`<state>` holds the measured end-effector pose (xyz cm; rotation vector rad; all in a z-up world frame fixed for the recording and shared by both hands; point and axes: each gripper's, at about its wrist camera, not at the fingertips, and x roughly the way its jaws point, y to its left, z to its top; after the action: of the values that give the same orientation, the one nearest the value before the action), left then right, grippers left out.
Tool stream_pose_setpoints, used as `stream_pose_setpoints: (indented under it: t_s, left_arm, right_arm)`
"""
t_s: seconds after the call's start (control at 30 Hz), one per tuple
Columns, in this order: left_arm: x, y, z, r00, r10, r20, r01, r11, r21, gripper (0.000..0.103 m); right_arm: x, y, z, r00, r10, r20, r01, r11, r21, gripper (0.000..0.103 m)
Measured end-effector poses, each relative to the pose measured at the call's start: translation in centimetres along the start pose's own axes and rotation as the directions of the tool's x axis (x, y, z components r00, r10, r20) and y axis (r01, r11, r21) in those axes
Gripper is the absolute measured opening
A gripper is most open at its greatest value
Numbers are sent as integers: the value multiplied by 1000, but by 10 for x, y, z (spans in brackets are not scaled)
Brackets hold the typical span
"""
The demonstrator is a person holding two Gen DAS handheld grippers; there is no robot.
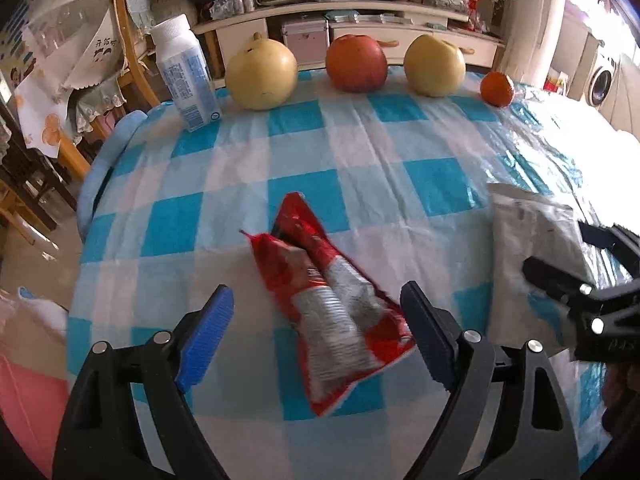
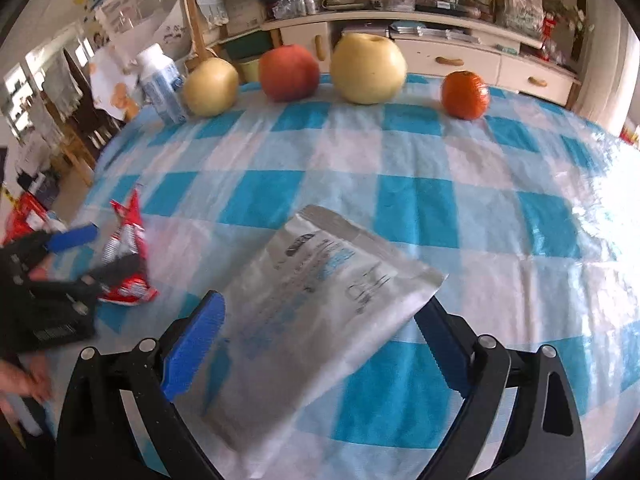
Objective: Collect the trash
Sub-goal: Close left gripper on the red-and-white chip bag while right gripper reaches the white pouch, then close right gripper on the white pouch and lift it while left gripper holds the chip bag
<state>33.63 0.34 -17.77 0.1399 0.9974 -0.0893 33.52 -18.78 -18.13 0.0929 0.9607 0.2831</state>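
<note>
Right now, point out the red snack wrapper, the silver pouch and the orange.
red snack wrapper [image 1: 320, 300], left wrist view, crumpled middle.
silver pouch [image 2: 320, 300], right wrist view, printed face.
orange [image 2: 465, 94], right wrist view, front of peel.

both grippers tilt steeply downward, the left gripper [image 1: 320, 332] and right gripper [image 2: 320, 344] with fingers spread wide.

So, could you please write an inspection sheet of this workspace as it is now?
Surface: table under a blue-and-white checked cloth.
Job's things: red snack wrapper and silver pouch, both lying flat.
Clutter: white bottle, two pears, apple, orange along the far edge.
Grippers: left gripper open around the wrapper; right gripper open around the pouch.
Cables: nothing seen.
Surroundings: crowded sideboard, wooden chair.
</note>
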Motion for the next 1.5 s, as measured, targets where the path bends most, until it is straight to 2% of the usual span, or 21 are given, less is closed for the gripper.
stream_pose_setpoints:
  t_s: [0.1, 0.2, 0.27, 0.33, 0.37, 0.4, 0.43, 0.47, 0.6, 0.77, 0.83, 1.07, 1.3, 1.5]
  left_arm:
    - [7, -2, -1, 999, 40, 13, -40, 998, -53, 86]
    - [12, 2, -1, 999, 36, 24, -33, 993, -109, 86]
    - [15, 4, -2, 999, 37, 33, -33, 992, -122, 72]
    - [14, 5, -4, 999, 16, 49, -9, 991, -137, 66]
    - [13, 4, -4, 998, 23, 55, -16, 991, -135, 58]
    - [10, 4, -4, 997, 32, 65, -23, 991, -130, 54]
    - [8, 4, -4, 997, 37, 72, -27, 991, -131, 47]
    - [8, 4, -5, 997, 35, 75, -24, 990, -136, 44]
    - [1, 9, -11, 995, 24, 100, -8, 987, -163, 42]
    - [-18, 13, -18, 986, 54, 155, -29, 986, -162, 41]
    - [-29, 15, -21, 981, 68, 180, -39, 986, -164, 41]
    - [-73, 26, -34, 954, 144, 264, -98, 979, -180, 41]
    - [-105, 48, -52, 933, 191, 304, -125, 967, -223, 41]
    - [-126, 67, -63, 909, 246, 335, -166, 954, -252, 42]
  right_arm:
    - [6, 10, -1, 1000, -27, -2, 27, 999, -24, 93]
    - [12, 20, -1, 998, -58, 5, 58, 996, -62, 94]
    - [14, 26, -2, 998, -60, 14, 61, 995, -84, 94]
    - [17, 34, -3, 998, -63, 22, 65, 990, -122, 94]
    - [18, 37, -4, 997, -67, 26, 70, 988, -139, 93]
    - [18, 43, -6, 996, -81, 34, 85, 982, -168, 87]
    - [17, 47, -6, 997, -71, 40, 77, 980, -184, 76]
    - [17, 49, -7, 997, -64, 45, 72, 979, -190, 71]
    - [16, 52, -8, 998, -42, 50, 51, 978, -201, 55]
    - [12, 53, -9, 998, -17, 58, 28, 980, -198, 48]
    - [8, 53, -8, 997, -9, 71, 24, 979, -201, 42]
    - [-3, 62, -13, 993, 2, 120, 27, 971, -238, 36]
    - [-24, 76, -22, 979, 2, 205, 54, 962, -267, 29]
    - [-34, 85, -29, 972, -4, 233, 74, 954, -292, 27]
